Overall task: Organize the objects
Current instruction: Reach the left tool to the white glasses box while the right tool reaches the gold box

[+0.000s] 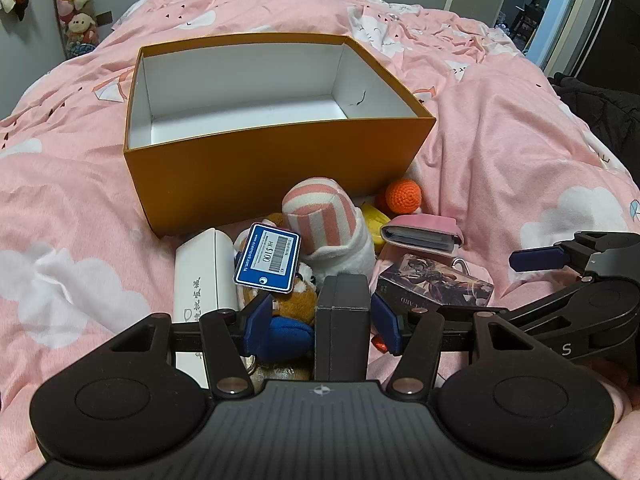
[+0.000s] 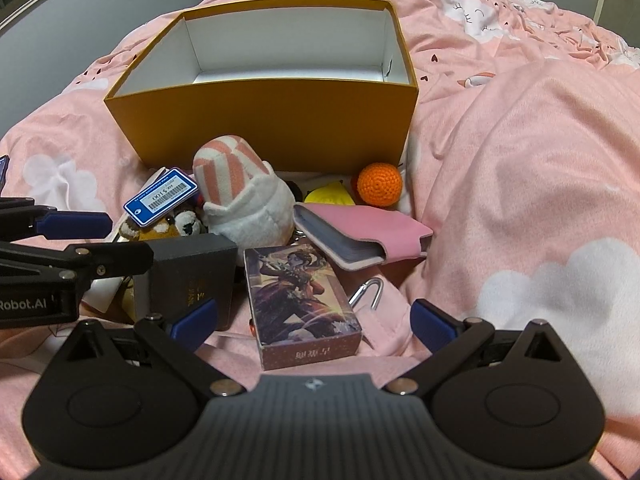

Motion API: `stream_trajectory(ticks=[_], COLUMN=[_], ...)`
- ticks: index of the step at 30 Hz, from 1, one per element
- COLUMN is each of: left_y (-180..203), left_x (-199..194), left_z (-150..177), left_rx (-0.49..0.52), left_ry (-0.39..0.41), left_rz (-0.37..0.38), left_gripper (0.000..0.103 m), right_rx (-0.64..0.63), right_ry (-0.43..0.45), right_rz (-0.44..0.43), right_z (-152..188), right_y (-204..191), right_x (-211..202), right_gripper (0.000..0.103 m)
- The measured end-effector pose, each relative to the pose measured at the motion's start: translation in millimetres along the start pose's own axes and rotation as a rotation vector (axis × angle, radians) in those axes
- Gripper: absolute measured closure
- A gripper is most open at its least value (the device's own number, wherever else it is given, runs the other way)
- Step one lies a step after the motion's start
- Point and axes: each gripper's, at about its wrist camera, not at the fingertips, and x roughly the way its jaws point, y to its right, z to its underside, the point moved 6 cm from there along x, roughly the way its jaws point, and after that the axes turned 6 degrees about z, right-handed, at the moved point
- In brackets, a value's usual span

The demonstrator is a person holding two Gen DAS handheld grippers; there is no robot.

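An empty orange box [image 1: 276,176] [image 2: 264,128] stands open on the pink bed. A heap lies in front of it: a striped plush [image 1: 324,220] [image 2: 240,196], a blue $100 card [image 1: 267,258] [image 2: 160,196], an orange crochet ball [image 1: 403,195] [image 2: 379,184], a pink card holder [image 1: 422,234] [image 2: 360,236], an illustrated card box [image 1: 436,280] [image 2: 304,304], a white box [image 1: 204,280]. My left gripper [image 1: 322,320] is open, its fingers either side of a black box [image 1: 343,320] [image 2: 188,276]. My right gripper [image 2: 316,320] is open around the illustrated card box.
A silver padlock shackle [image 2: 368,294] lies by the card box. A yellow toy [image 2: 328,194] and a brown plush [image 1: 296,300] sit in the heap. Plush toys hang on the far wall [image 1: 76,4]. Pink bedding [image 2: 520,160] rises on the right.
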Motion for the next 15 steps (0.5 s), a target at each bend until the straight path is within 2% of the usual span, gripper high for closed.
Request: stream_trajectory(ticks=[11, 15], left_y=[-1.3, -5.0], left_x=[0.9, -2.6], left_z=[2.3, 1.4], left_rx=[-0.008, -0.026], left_ry=[-0.009, 0.000], left_rz=[0.007, 0.026], left_gripper=[0.036, 0.047], right_rx=[-0.002, -0.006], right_ry=[-0.005, -0.001], right_rz=[-0.005, -0.006], right_z=[1.2, -0.1], right_y=[-1.5, -2.4], right_x=[1.1, 0.2], right_gripper=[0.001, 0.001])
